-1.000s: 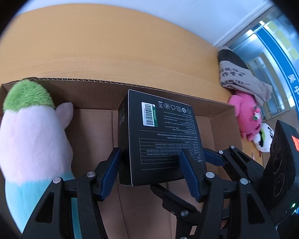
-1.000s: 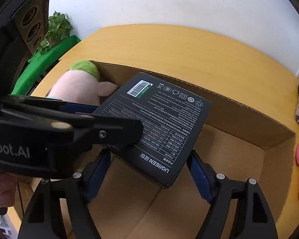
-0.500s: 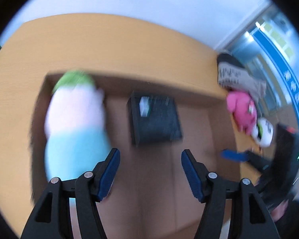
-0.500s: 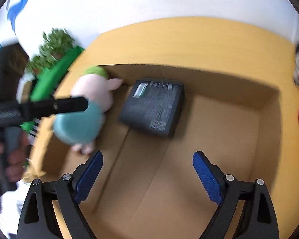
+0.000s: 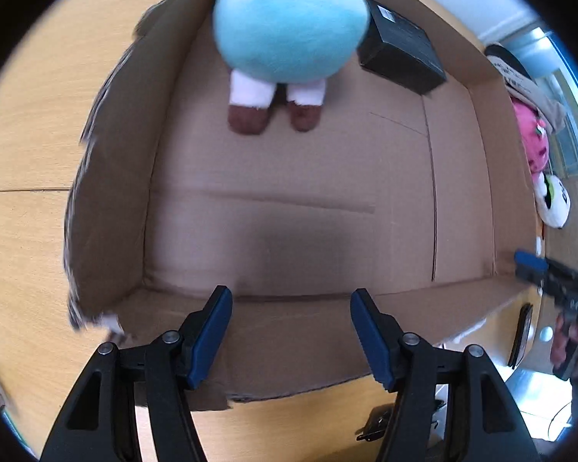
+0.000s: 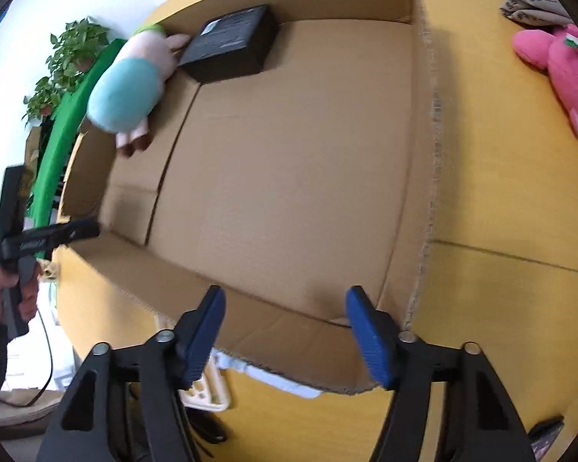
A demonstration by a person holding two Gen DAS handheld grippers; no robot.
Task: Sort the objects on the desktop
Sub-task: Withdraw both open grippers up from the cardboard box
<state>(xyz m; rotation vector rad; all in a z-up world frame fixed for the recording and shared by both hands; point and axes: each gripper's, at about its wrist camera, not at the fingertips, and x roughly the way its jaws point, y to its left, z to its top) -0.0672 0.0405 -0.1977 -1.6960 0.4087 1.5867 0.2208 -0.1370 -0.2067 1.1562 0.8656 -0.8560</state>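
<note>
A shallow cardboard box (image 5: 108, 177) (image 6: 420, 123) lies open on the yellow desk. Inside, at its far end, lie a black carton (image 5: 400, 54) (image 6: 231, 44) and a plush pig in a light-blue dress (image 5: 289, 23) (image 6: 129, 88), side by side. My left gripper (image 5: 291, 337) is open and empty above the box's near wall. My right gripper (image 6: 285, 333) is open and empty above the near wall too. Each gripper shows at the edge of the other's view (image 5: 535, 269) (image 6: 57, 233).
A pink plush (image 6: 562, 73) (image 5: 531, 138) and a folded grey-brown cloth (image 6: 535, 9) lie on the desk right of the box. A white plush (image 5: 555, 200) lies nearer. A green board and potted plants (image 6: 65, 73) stand at the left. White items (image 6: 212, 385) lie below the desk edge.
The black carton was let go and now lies in the box beside the plush pig. Both grippers have opened and drawn back to the box's near wall.
</note>
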